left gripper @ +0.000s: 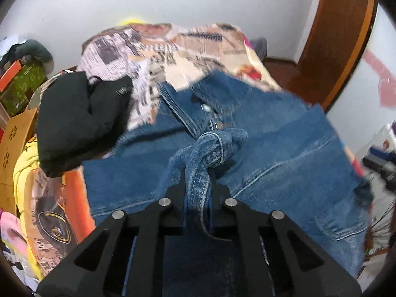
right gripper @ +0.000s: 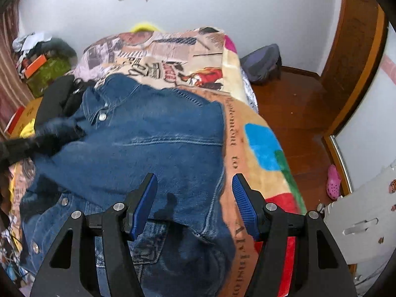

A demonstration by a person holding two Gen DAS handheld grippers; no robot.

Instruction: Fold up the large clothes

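Observation:
A blue denim jacket (left gripper: 284, 153) lies spread on a bed covered by a printed blanket (left gripper: 173, 49). My left gripper (left gripper: 198, 173) is shut on a bunched fold of the denim (left gripper: 212, 146), which rises between its fingers. In the right wrist view the jacket (right gripper: 153, 143) shows its collar and metal buttons at the upper left. My right gripper (right gripper: 195, 180) stands open over the jacket's right edge, and its blue pads (right gripper: 146, 203) touch no cloth. A blurred black shape (right gripper: 49, 133) reaches onto the jacket from the left.
A black garment (left gripper: 79, 118) lies on the bed left of the jacket, with yellow cloth (left gripper: 24, 173) below it. Boxes and clutter (right gripper: 44, 71) sit at the far left. Right of the bed is wooden floor (right gripper: 297, 113) with a dark bag (right gripper: 262, 61), a pink shoe (right gripper: 333, 182) and a white plastic piece (right gripper: 358, 222).

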